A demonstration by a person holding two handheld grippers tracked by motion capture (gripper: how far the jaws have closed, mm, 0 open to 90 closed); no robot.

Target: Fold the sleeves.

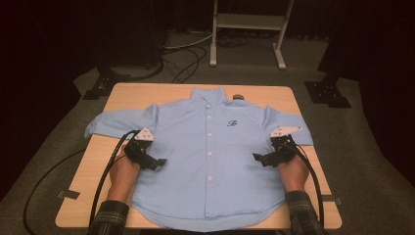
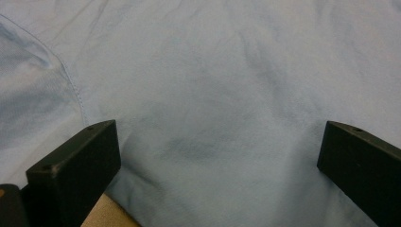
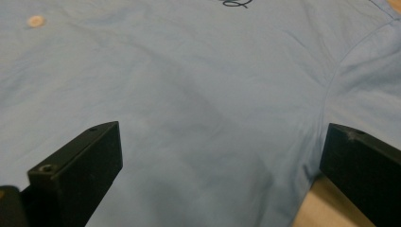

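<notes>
A light blue shirt [image 1: 210, 161] lies flat and face up on the wooden table [image 1: 93, 196], buttoned, collar toward the far edge and hem toward the person, both short sleeves spread outward.

At the left, the left tongs [image 1: 155, 164] sit at the shirt's left side seam, just below the sleeve, pointing inward over the cloth. In the left gripper view its jaws stand wide apart, with the shirt body [image 2: 213, 94] stretching between and beyond them, the sleeve seam curving at upper left and a sliver of bare table [image 2: 111, 215] near the lower left jaw. Nothing is pinched.

Across the button placket, the right tongs [image 1: 260, 159] sit at the opposite side seam under the right sleeve, also pointing inward. In the right gripper view its jaws are likewise spread, empty, over the shirt front [image 3: 189, 109], with the dark chest emblem [image 3: 232, 4] at the top edge and bare table [image 3: 314, 208] beside the right jaw.

Bare wood shows in a strip outside each side of the shirt and along the far edge. The hem reaches the near edge.
</notes>
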